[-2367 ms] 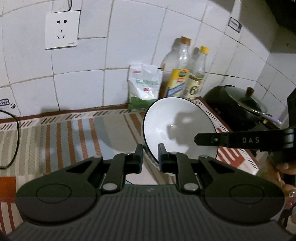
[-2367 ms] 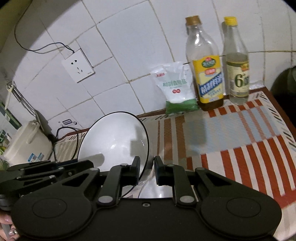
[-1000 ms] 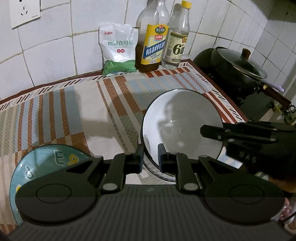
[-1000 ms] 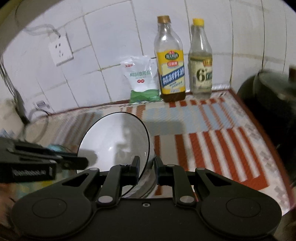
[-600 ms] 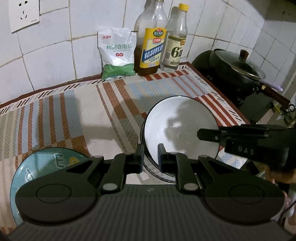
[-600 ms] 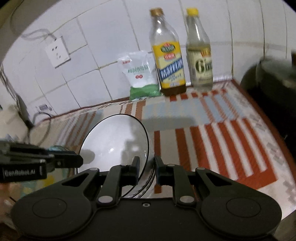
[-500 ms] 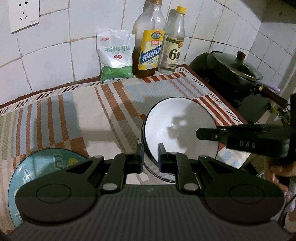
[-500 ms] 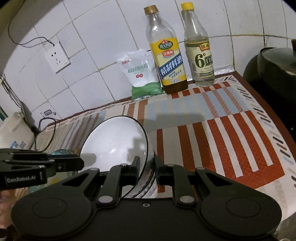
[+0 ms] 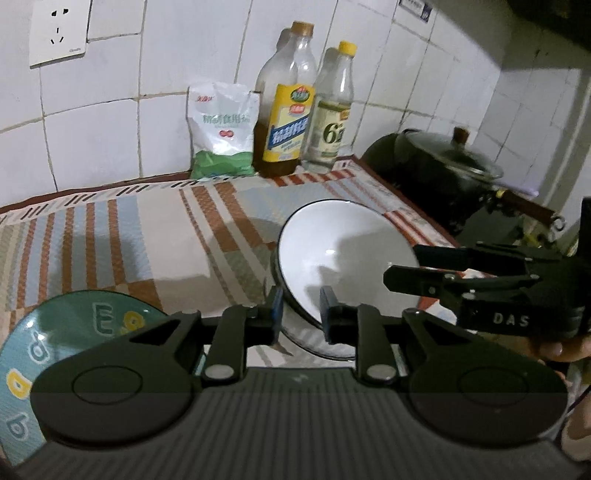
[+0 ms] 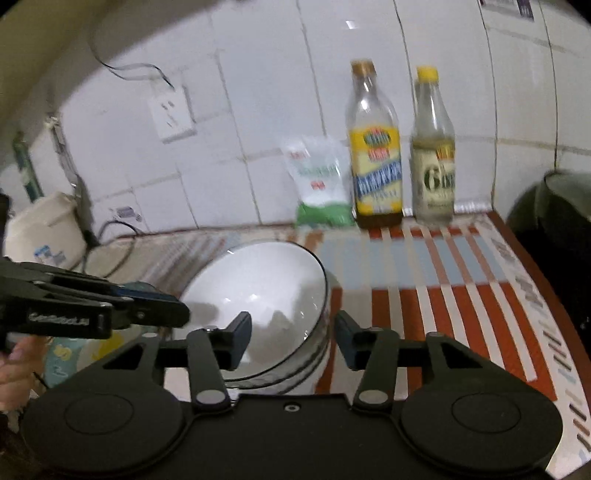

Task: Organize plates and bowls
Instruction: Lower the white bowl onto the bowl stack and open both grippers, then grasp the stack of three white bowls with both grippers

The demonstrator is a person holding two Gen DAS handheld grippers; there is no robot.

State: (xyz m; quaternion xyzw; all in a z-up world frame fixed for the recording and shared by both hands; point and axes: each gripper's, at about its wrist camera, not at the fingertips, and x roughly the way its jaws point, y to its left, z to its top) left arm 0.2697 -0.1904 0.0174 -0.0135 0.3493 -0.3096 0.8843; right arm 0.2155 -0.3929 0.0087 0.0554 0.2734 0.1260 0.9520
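Observation:
A white bowl [image 9: 343, 251] with a black rim sits nested in the bowl stack [image 9: 325, 352] on the striped cloth. My left gripper [image 9: 301, 310] straddles its near rim; its jaws are opening, with a gap showing beside the rim. My right gripper [image 10: 291, 336] straddles the opposite rim of the white bowl [image 10: 258, 288], its jaws opening wide and clear of it. The right gripper [image 9: 400, 264] also shows at the bowl's right edge, and the left gripper [image 10: 177, 306] shows on the left in the right wrist view. A blue plate [image 9: 37, 350] with letters lies at the lower left.
A salt bag [image 9: 221, 129] and two bottles [image 9: 288, 110] stand against the tiled wall. A black lidded pot [image 9: 443, 166] sits to the right, off the cloth. A white appliance [image 10: 40, 229] with a cable stands at the far left. A wall socket [image 9: 59, 33] is above.
Both grippers have spread their jaws and let go of the bowl's rim. The bowl now rests in the stack. Both views have tilted up slightly.

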